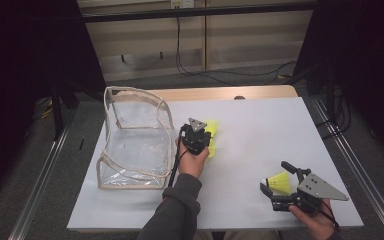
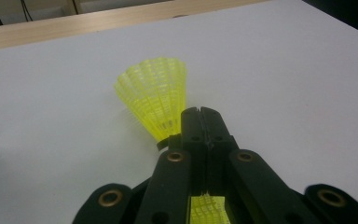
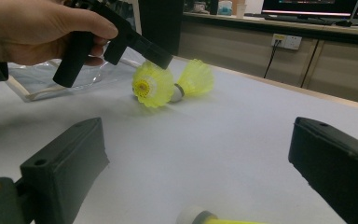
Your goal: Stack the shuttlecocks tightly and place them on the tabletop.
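- Your left gripper (image 1: 203, 131) sits near the middle of the white surface (image 1: 260, 125), just right of the clear bag (image 1: 132, 137).
- Its jaws are together, clamped on the rim of a yellow shuttlecock's skirt; in the left gripper view a strip of that yellow mesh (image 2: 207, 209) shows between the jaw arms.
- In the right gripper view that held shuttlecock (image 3: 151, 86) hangs from the left gripper's tip, skirt opening facing the camera, low over the surface.
- A second yellow shuttlecock (image 2: 156, 95) lies on its side just beyond the closed jaws, touching or nearly touching the held one; its pale cork (image 3: 177, 92) points toward it.
- Your right gripper (image 1: 278, 178) rests at the near right corner of the surface, jaws wide apart.
- A third shuttlecock (image 1: 278, 182) lies between those open jaws, not pressed by either one.
- The clear bag stands open and empty on the left.
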